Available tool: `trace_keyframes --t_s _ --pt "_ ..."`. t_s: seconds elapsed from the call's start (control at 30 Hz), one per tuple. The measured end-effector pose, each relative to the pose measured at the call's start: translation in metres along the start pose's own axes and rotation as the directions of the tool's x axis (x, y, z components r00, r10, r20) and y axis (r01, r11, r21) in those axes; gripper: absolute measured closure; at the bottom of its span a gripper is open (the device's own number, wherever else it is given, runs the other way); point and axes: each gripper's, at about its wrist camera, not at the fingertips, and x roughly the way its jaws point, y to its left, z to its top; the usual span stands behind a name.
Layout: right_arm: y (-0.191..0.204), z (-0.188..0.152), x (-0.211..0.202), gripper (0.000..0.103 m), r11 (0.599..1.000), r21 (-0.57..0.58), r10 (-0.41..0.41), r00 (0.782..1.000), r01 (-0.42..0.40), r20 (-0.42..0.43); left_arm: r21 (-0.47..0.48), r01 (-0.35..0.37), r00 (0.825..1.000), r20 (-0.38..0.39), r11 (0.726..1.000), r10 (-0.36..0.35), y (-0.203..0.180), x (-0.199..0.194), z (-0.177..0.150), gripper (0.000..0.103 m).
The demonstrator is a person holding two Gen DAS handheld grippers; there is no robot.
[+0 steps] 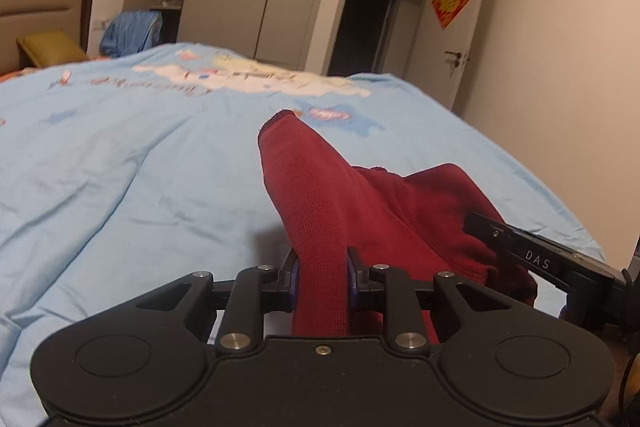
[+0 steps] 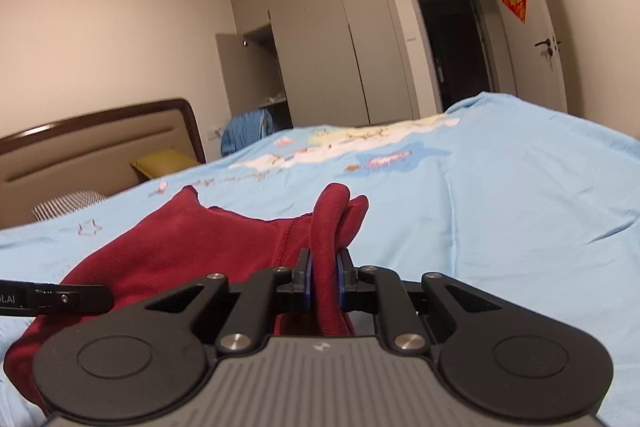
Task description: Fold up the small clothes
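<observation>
We judge this early-to-mid fold: the red garment is bunched and part-lifted over the bed, no flat folded shape yet, so the fold and laying it down are left. We can't tell what kind of garment it is.

Our left gripper has its fingers nearly closed, pinching a knit band of it. Right gripper: fingers closed tight on a rolled edge, cloth sticking up past the tips.
</observation>
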Motion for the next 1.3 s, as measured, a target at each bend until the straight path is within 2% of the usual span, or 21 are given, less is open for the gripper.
trace_keyframes --t_s 0.17,0.23,0.53,0.63,0.7,0.77,0.83,0.9,1.0,1.1,1.3 --pt "-0.005 -0.017 0.011 0.089 0.999 0.013 -0.046 0.997 0.046 -0.055 -0.033 -0.021 0.998 -0.063 0.999 0.019 0.016 0.018 -0.020 0.078" --pt "-0.012 -0.020 0.012 0.088 0.998 0.044 -0.043 0.997 0.046 -0.067 -0.053 -0.015 0.998 -0.069 0.998 0.011 0.023 0.021 -0.026 0.078" --pt "-0.009 -0.020 0.019 0.082 0.997 0.025 -0.070 0.994 0.072 -0.087 -0.063 -0.007 0.998 -0.066 0.998 0.003 0.026 0.026 -0.028 0.076" --pt "-0.009 -0.016 0.016 0.065 0.996 0.033 -0.083 0.993 0.086 -0.085 -0.080 -0.010 0.997 -0.074 0.997 0.004 0.026 0.026 -0.023 0.072" --pt "-0.009 -0.014 0.010 0.046 0.995 0.034 -0.093 0.992 0.096 -0.081 -0.094 -0.008 0.997 -0.079 0.996 0.000 0.027 0.023 -0.021 0.070" --pt "-0.009 -0.013 0.002 0.034 0.993 0.036 -0.107 0.992 0.109 -0.073 -0.114 -0.009 0.997 -0.077 0.993 0.000 0.030 0.018 -0.019 0.067" --pt "-0.008 -0.012 -0.010 0.027 0.992 0.047 -0.114 0.992 0.117 -0.059 -0.123 -0.011 0.998 -0.065 0.992 0.003 0.029 0.010 -0.017 0.060" --pt "-0.004 -0.009 -0.024 0.014 0.991 0.051 -0.120 0.992 0.122 -0.039 -0.122 -0.016 0.999 -0.042 0.992 0.011 0.027 -0.002 -0.015 0.050" --pt "0.005 -0.003 -0.048 0.005 0.993 0.040 -0.110 0.994 0.110 0.007 -0.113 -0.019 1.000 0.001 0.993 0.019 0.019 -0.024 -0.012 0.039" --pt "0.015 0.005 -0.073 0.001 0.994 0.024 -0.106 0.993 0.105 0.054 -0.105 -0.028 0.999 0.040 0.994 0.032 0.011 -0.046 -0.010 0.028" --pt "0.032 0.016 -0.125 0.000 0.996 0.017 -0.093 0.986 0.092 0.138 -0.074 -0.053 0.992 0.115 0.996 0.061 -0.004 -0.095 -0.009 0.010"
